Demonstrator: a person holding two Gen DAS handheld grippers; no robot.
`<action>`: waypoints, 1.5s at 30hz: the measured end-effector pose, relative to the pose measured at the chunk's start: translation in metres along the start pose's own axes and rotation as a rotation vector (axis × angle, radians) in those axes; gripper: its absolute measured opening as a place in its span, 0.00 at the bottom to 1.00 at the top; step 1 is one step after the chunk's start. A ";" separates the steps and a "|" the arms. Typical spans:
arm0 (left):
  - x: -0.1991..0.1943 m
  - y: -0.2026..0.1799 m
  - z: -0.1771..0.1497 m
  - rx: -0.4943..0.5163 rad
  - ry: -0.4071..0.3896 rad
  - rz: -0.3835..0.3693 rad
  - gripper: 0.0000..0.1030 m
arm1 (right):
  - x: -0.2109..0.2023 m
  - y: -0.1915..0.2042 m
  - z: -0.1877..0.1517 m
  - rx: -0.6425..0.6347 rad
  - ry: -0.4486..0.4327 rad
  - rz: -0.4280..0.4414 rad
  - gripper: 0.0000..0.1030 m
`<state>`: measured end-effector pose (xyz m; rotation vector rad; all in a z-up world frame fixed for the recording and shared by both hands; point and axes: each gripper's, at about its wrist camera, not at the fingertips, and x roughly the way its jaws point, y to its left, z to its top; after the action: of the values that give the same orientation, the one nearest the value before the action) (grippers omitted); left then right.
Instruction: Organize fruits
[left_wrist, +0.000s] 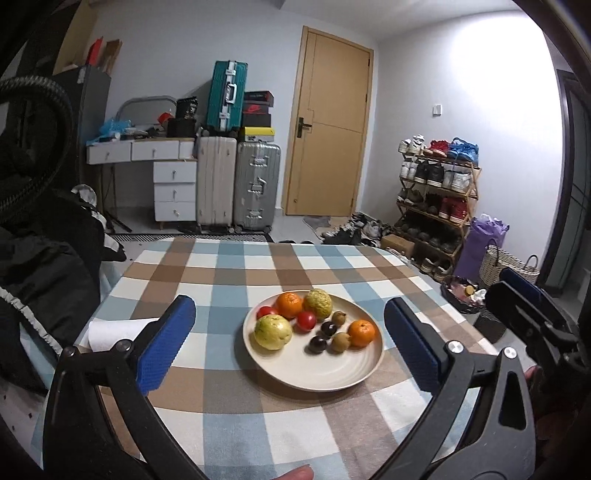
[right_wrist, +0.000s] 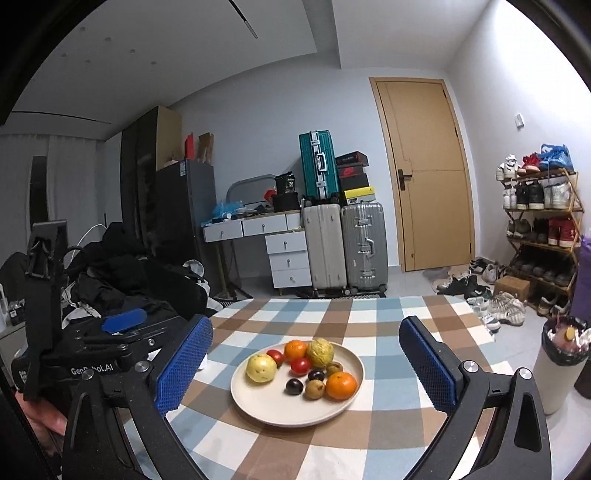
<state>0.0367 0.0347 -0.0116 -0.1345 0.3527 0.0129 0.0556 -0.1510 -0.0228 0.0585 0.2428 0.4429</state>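
Note:
A cream plate (left_wrist: 317, 373) (right_wrist: 273, 406) sits on the checked tablecloth and holds several fruits. On it lie a yellow-green guava (left_wrist: 273, 332) (right_wrist: 261, 368), a bumpy green fruit (left_wrist: 317, 302) (right_wrist: 320, 352), two oranges (left_wrist: 361, 333) (right_wrist: 341, 386), two red tomatoes (left_wrist: 306, 320) (right_wrist: 300, 365), and small dark and brown fruits (left_wrist: 317, 344) (right_wrist: 294, 386). My left gripper (left_wrist: 290, 345) is open and held in front of the plate, nothing between its blue pads. My right gripper (right_wrist: 304, 363) is open too, framing the plate from the near side. Each gripper shows at the other view's edge.
A white folded paper (left_wrist: 110, 332) lies on the table's left part. Dark clothes (right_wrist: 122, 273) pile up to the left. A bin (right_wrist: 561, 365) with rubbish stands right of the table. Suitcases (right_wrist: 343, 243), drawers, a door and a shoe rack (left_wrist: 436, 199) stand farther back.

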 end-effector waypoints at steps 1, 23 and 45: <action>0.001 0.001 -0.004 0.005 -0.008 0.012 0.99 | 0.002 -0.001 -0.003 0.000 0.005 -0.003 1.00; 0.046 0.019 -0.058 0.035 -0.024 0.122 0.99 | 0.043 -0.003 -0.050 -0.079 0.110 -0.054 1.00; 0.050 0.016 -0.059 0.069 -0.038 0.114 0.99 | 0.047 0.002 -0.052 -0.113 0.129 -0.085 1.00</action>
<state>0.0627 0.0419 -0.0853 -0.0457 0.3222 0.1153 0.0829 -0.1286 -0.0837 -0.0905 0.3454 0.3753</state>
